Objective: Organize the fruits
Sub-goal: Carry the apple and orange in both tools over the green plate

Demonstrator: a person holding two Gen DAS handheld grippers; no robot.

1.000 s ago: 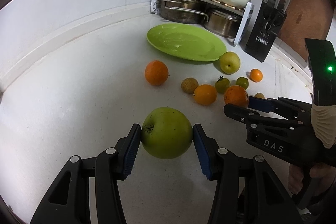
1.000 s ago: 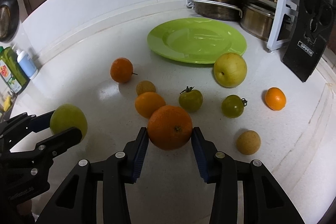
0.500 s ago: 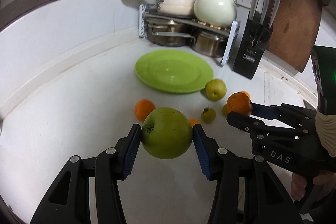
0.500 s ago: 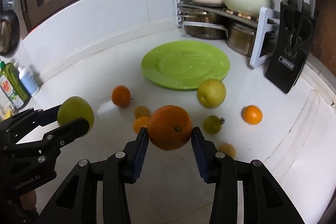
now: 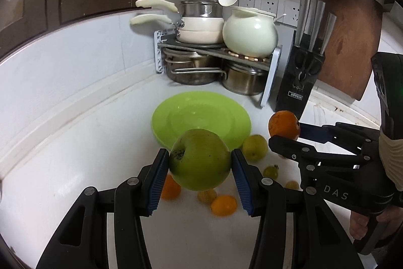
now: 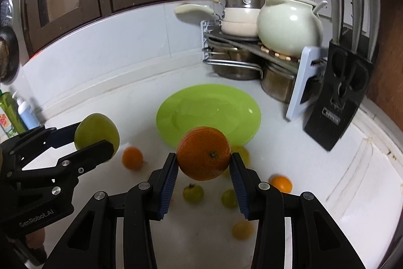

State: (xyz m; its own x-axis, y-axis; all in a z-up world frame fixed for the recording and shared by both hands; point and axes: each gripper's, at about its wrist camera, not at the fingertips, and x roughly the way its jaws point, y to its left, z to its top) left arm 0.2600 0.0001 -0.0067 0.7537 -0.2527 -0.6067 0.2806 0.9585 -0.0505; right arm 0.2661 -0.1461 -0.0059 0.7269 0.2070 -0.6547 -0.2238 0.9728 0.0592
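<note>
My left gripper [image 5: 200,163] is shut on a green apple [image 5: 200,159] and holds it in the air above the white counter. My right gripper [image 6: 203,164] is shut on a large orange [image 6: 203,153], also lifted; it shows at the right of the left wrist view [image 5: 284,128]. The apple shows at the left of the right wrist view [image 6: 97,131]. An empty lime-green plate [image 5: 201,115] [image 6: 209,115] lies ahead of both. Several small fruits lie on the counter below: a yellow pear [image 5: 255,146], small oranges [image 6: 132,158] [image 6: 281,183], green tomatoes [image 6: 193,194].
A pot rack [image 5: 214,52] with pans and a white pot stands at the back corner. A black knife block [image 5: 299,77] and a wooden board [image 5: 350,42] stand at the right. Bottles [image 6: 21,115] stand at the far left. The white wall curves behind.
Both grippers have risen higher from the counter with their fruits. The plate and the loose fruits now sit lower and farther below them.
</note>
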